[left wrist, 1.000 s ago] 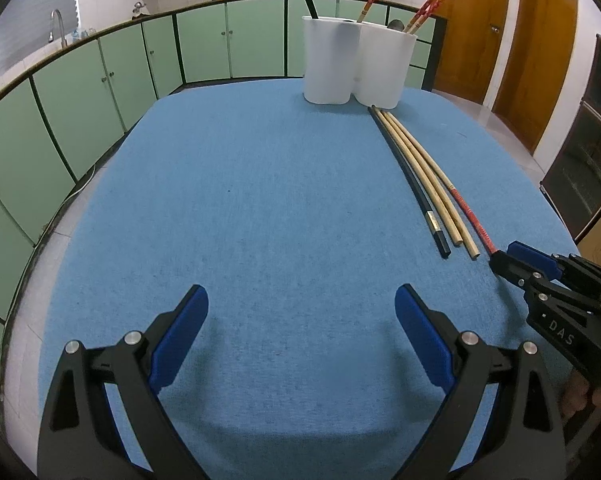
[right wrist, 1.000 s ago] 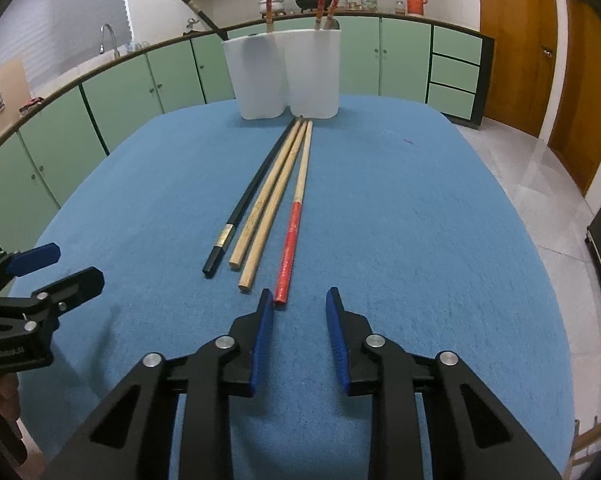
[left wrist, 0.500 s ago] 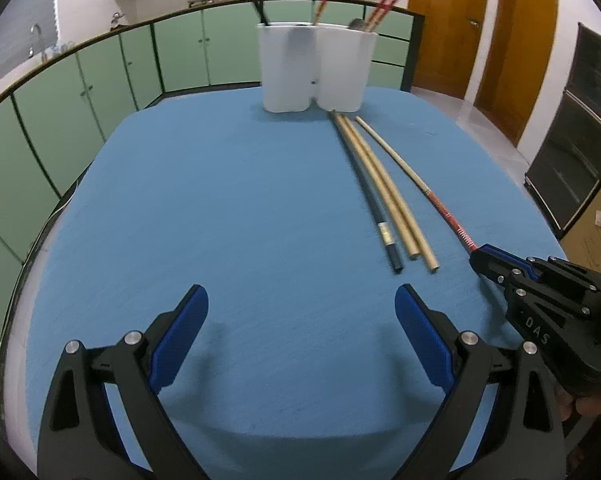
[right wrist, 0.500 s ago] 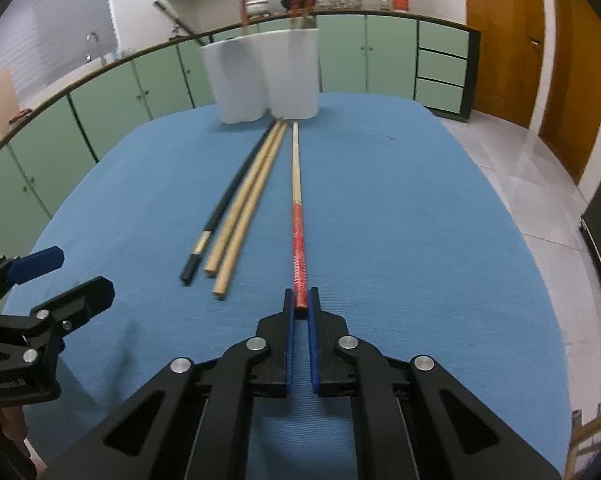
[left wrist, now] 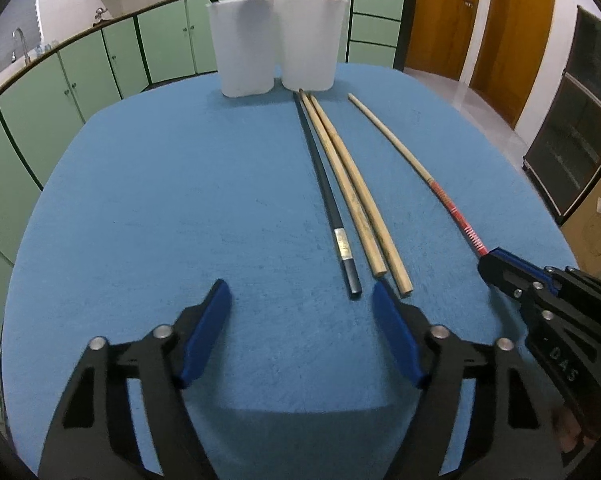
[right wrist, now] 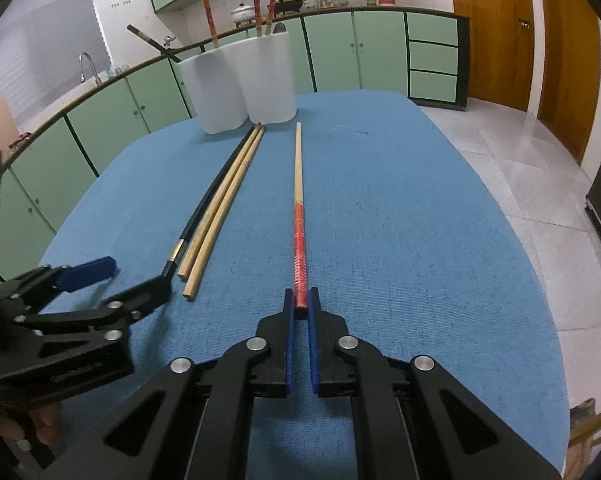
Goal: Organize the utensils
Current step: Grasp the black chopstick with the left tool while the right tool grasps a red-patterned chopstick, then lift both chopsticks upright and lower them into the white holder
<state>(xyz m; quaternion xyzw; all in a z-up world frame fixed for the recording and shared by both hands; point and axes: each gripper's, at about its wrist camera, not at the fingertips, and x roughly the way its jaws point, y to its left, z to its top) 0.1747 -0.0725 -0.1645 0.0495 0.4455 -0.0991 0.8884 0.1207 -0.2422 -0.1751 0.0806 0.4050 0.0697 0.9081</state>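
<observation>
A blue cloth-covered surface (left wrist: 140, 220) fills both views, with green kitchen cabinets (right wrist: 356, 52) curving behind it. At its far edge stand two white cups (left wrist: 276, 40) side by side and touching, with several chopsticks standing upright in them.

On the surface lie four loose chopsticks. A black chopstick (left wrist: 325, 200) and two plain wooden chopsticks (left wrist: 354, 200) lie close together in a row, their far ends near the cups. A red-handled chopstick (right wrist: 299, 216) lies apart from them, to their right.

The right hand-held gripper (right wrist: 299, 312) is clamped on the near, red end of that chopstick; the rest of the stick stretches away from its fingers toward the cups.

The left hand-held gripper (left wrist: 300, 304) hovers low over the surface with its jaws apart and closing, nothing between them. The near end of the black chopstick lies just ahead of it, close to its right finger (left wrist: 394, 336), with the wooden pair's ends just beyond that finger's tip.
</observation>
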